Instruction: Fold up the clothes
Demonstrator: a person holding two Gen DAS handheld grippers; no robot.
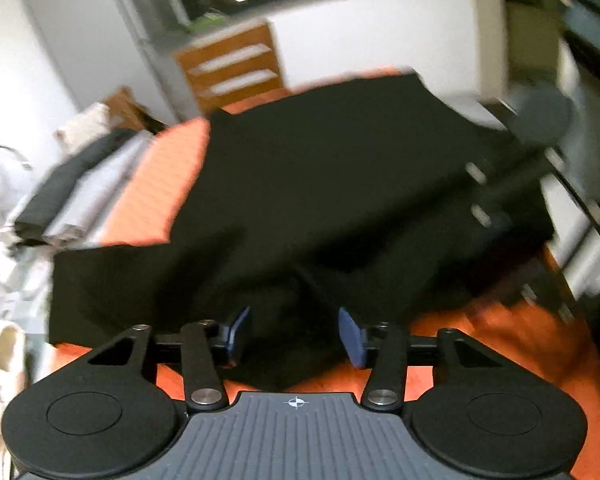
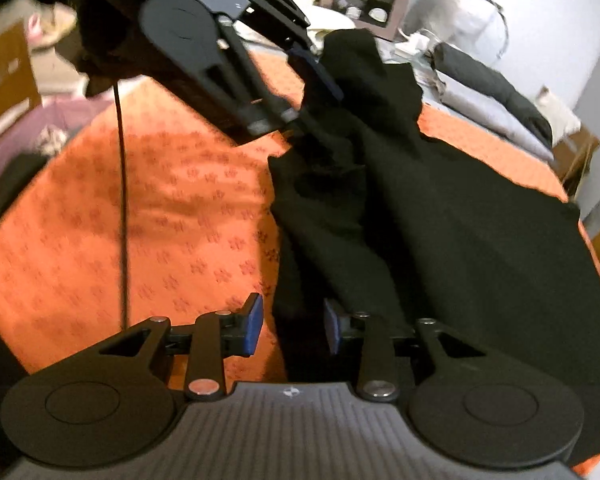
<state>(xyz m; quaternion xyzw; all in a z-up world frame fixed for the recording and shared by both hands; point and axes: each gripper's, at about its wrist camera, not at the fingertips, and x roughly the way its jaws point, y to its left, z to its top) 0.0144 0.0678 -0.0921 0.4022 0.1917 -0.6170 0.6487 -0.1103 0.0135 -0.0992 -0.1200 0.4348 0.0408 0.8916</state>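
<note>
Left tool [image 1: 294, 336] spread, black garment [image 1: 320, 184] bunched between its pads. Only the right view shows right tool [image 2: 290, 326] spread astride the garment's edge on the orange bedspread [image 2: 140, 220].

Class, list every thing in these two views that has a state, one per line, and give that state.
black garment: spread on the bedspread, one part bunched and lifted
orange bedspread: flat, partly covered
left gripper: open, cloth between its pads
right gripper: open, garment edge between its pads

One black garment [image 2: 440, 220]; one orange bedspread [image 2: 140, 208]; two tools, left tool [image 1: 294, 336] and right tool [image 2: 292, 326].
</note>
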